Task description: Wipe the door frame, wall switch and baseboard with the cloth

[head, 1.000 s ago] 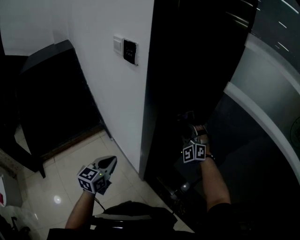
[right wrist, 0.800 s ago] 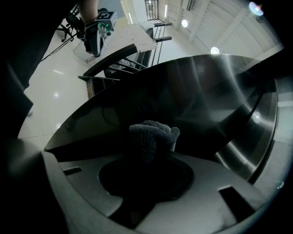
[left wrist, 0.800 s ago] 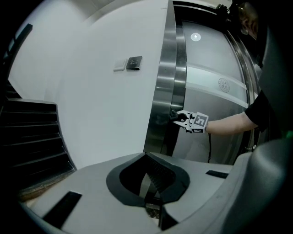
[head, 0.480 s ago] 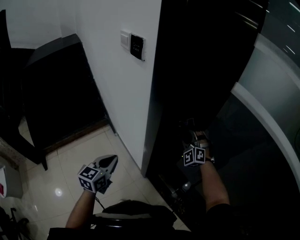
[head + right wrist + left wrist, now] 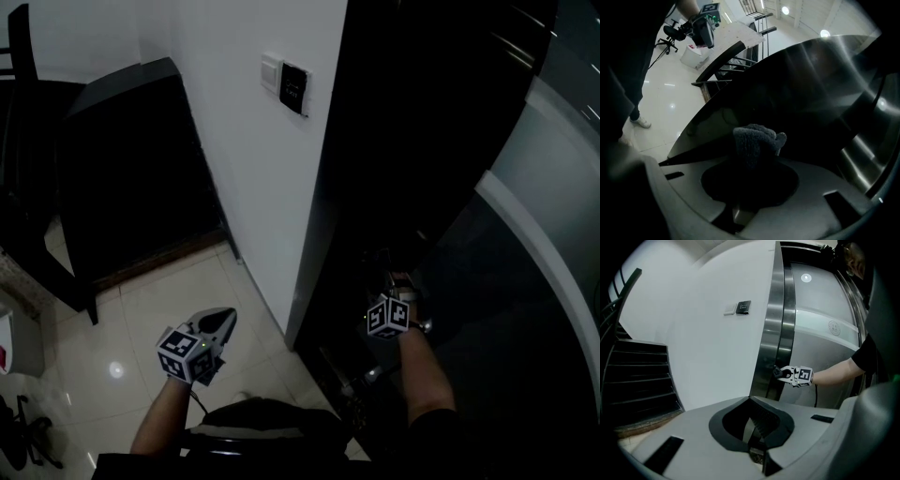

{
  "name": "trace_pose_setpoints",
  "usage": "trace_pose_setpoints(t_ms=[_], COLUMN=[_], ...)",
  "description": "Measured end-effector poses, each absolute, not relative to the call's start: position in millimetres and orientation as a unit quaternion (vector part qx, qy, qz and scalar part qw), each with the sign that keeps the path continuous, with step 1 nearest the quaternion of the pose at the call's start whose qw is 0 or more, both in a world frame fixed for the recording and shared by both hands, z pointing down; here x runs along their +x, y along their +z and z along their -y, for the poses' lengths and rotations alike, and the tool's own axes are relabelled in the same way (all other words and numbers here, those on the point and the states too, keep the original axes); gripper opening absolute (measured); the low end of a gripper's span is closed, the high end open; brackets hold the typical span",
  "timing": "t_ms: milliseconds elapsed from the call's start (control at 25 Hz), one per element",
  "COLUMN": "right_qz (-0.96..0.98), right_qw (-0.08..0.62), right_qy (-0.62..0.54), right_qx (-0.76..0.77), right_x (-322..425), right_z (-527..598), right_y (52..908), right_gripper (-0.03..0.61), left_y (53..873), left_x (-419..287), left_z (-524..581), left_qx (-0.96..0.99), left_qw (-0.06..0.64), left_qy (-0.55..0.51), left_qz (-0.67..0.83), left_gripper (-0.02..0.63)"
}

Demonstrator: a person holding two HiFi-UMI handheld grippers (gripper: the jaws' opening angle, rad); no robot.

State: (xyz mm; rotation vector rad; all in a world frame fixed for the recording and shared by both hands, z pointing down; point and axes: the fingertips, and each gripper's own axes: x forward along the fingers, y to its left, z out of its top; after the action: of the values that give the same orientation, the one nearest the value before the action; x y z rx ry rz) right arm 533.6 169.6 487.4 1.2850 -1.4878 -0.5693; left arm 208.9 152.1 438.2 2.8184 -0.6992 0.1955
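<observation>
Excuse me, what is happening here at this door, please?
A person works with a pair of tongs in each hand. The right tongs grip a grey cloth and hold it at the dark metal door frame, fairly low. The left tongs are shut and empty, above the tiled floor. The wall switch sits higher on the white wall; nothing is near it.

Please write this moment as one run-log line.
right gripper: shut on grey cloth, at metal door frame | left gripper: shut, empty
</observation>
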Motion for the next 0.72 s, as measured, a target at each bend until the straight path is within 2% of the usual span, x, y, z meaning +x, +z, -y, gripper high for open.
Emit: trace_pose_setpoints(t_ms=[160,400,720], right_qz=[0.649,0.677,0.650], right_qw=[0.526,0.438,0.139], right_qy=[-0.183,-0.116,-0.023], right_qx=[0.518,0.580,0.747], right_x=[526,505,496], right_z=[-174,-200,-289], right_y=[510,494,443], right_gripper=[0.094,0.094,0.092], left_y=[437,432,405], left_x=[205,195,173], left_z=[-158,-170,-191], left_qx=[0.961,0.959,0.938], left_qw=[0.116,0.111,0.085], left_qy=[0.059,0.046,-0.036], left_qz=[0.246,0.257,0.334], left_gripper=[0.002,0.002,0.002])
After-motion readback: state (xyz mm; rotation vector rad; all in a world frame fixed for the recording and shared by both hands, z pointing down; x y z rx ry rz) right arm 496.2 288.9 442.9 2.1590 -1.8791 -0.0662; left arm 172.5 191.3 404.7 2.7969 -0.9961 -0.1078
